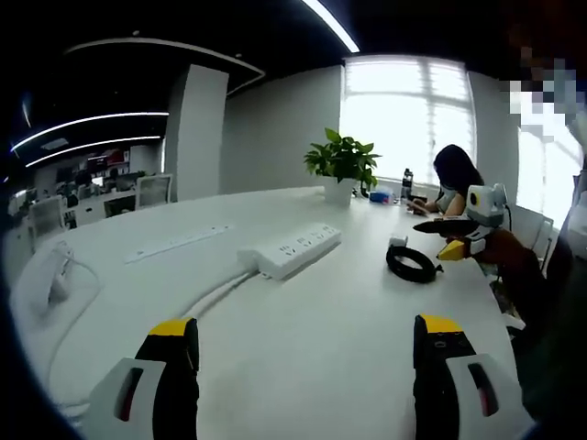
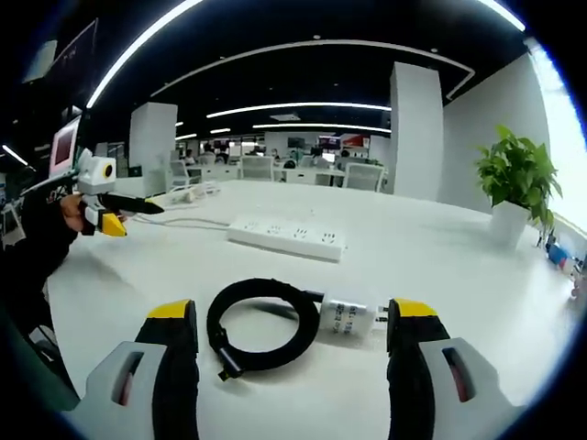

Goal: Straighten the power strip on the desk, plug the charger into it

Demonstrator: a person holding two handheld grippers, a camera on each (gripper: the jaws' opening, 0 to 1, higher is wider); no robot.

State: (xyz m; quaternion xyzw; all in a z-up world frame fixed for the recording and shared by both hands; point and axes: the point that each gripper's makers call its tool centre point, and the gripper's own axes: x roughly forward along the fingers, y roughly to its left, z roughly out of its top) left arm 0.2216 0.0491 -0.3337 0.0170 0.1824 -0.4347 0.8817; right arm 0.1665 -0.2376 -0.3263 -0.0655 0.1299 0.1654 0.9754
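Note:
A white power strip (image 1: pixel 292 249) lies at a slant in the middle of the white desk (image 1: pixel 321 348), its white cord trailing off to the left. To its right sits a white charger (image 1: pixel 398 241) with its black cable coiled (image 1: pixel 411 264). My left gripper (image 1: pixel 306 328) is open, well short of the strip, with nothing between its jaws. In the right gripper view the charger (image 2: pixel 348 316) and coil (image 2: pixel 257 325) lie just ahead of my open right gripper (image 2: pixel 293 312), and the strip (image 2: pixel 286 236) lies beyond them. Each gripper shows in the other's view: the right (image 1: pixel 448 238), the left (image 2: pixel 128 215).
A potted plant (image 1: pixel 341 163) stands at the desk's far side, with a bottle (image 1: pixel 406 184) and a seated person (image 1: pixel 452 179) near it. A flat socket panel (image 1: pixel 179 243) is set in the desk left of the strip. A white object with a cord (image 1: pixel 50 280) lies at the left edge.

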